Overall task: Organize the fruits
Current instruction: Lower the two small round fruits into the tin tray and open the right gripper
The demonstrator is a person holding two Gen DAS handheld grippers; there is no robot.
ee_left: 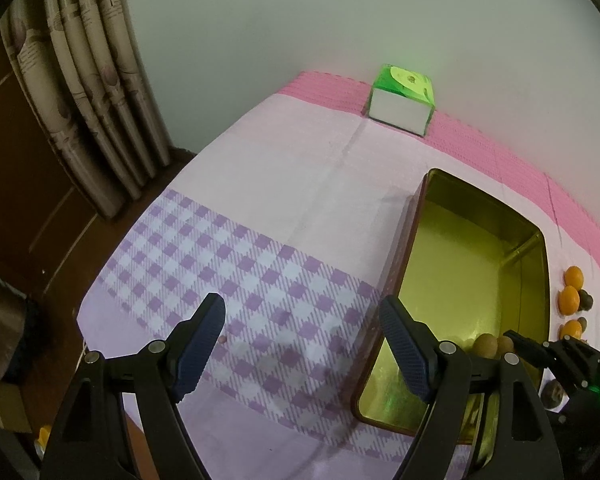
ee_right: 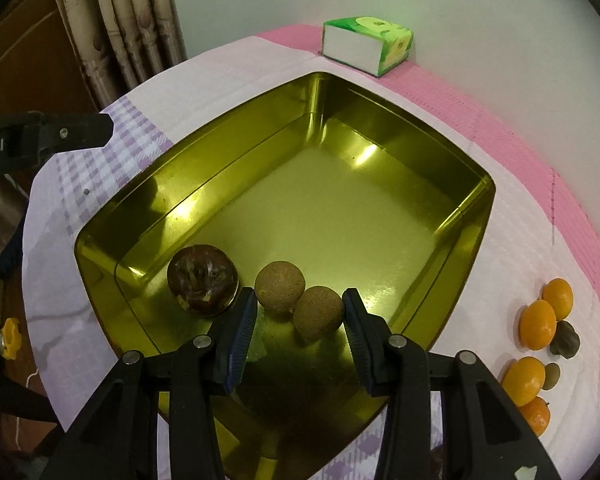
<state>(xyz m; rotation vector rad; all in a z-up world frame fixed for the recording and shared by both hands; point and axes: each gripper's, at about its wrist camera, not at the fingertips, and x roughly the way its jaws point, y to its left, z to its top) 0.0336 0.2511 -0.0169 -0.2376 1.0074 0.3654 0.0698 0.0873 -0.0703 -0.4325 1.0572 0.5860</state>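
A pale wall is backing a table that is wearing a cloth of lilac check and pink, with a curtain hanging at the left and a green box sitting by the wall. A gold tin is lying open in the middle of the cloth.

The right gripper is pointing down into the tin's near end, its jaws standing part open on either side of a brown fruit; the right pad looks to be touching it, the left pad is standing clear, so I cannot tell whether it is gripped at all. A second brown fruit is lying just beside it, touching, and a dark fruit is sitting by the tin's wall. The left gripper is hovering wide apart over the bare cloth beside the tin, holding nothing.

Outside, to the right, the oranges are waiting in a loose row with two small dark fruits among them (so most of the sorting is looking undone).

The risks from here: round fruit on slick metal is likely rolling at a nudge, so a pad brushing one could scatter the neat pair; and a gripper swinging toward the oranges could be clipping the tin's rim and shifting it.
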